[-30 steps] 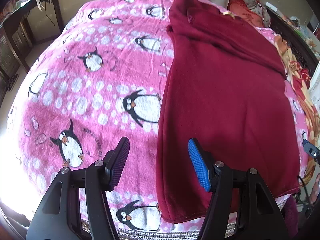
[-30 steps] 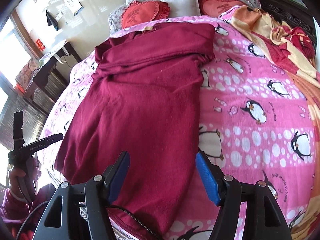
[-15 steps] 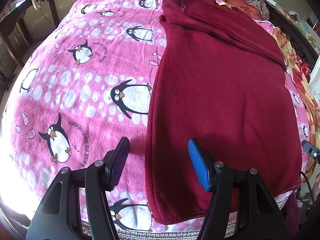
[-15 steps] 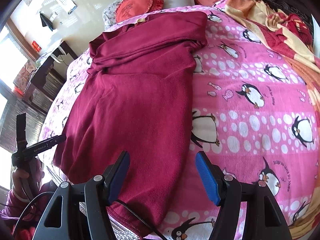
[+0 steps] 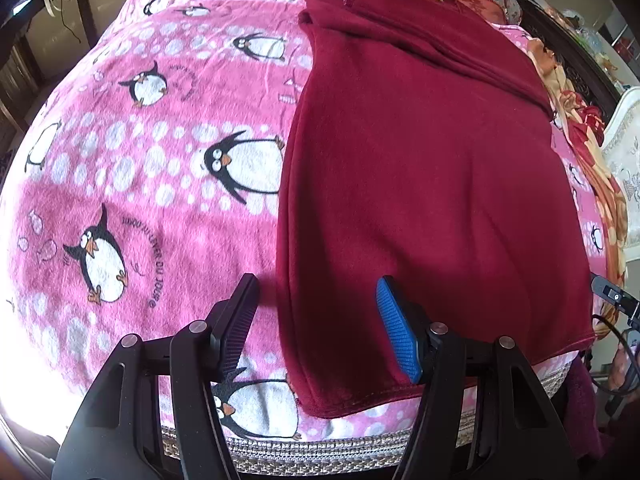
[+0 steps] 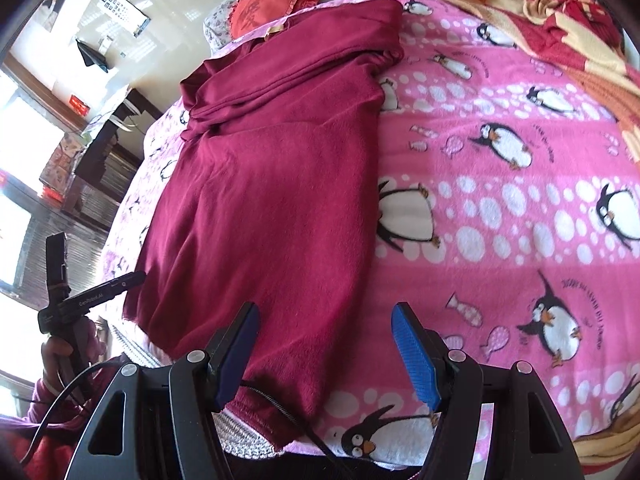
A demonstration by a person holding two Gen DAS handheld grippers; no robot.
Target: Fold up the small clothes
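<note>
A dark red fleece garment (image 5: 420,168) lies flat on a pink penguin blanket (image 5: 140,168), its sleeves folded across the top near the pillows. It also shows in the right wrist view (image 6: 272,184). My left gripper (image 5: 316,320) is open and empty, low over the garment's near left corner, straddling its left edge. My right gripper (image 6: 324,340) is open and empty, low over the garment's near right corner at its hem. The left gripper also shows in the right wrist view (image 6: 88,300), held in a hand.
The blanket (image 6: 500,200) covers a bed whose front edge is just below both grippers. Red and white pillows (image 6: 276,4) lie at the head. An orange and red quilt (image 6: 540,24) is bunched along the right side. A dark desk (image 6: 108,140) stands left of the bed.
Both grippers have moved down and closer to the garment's near hem, so the garment fills more of each view. Both stay open.
</note>
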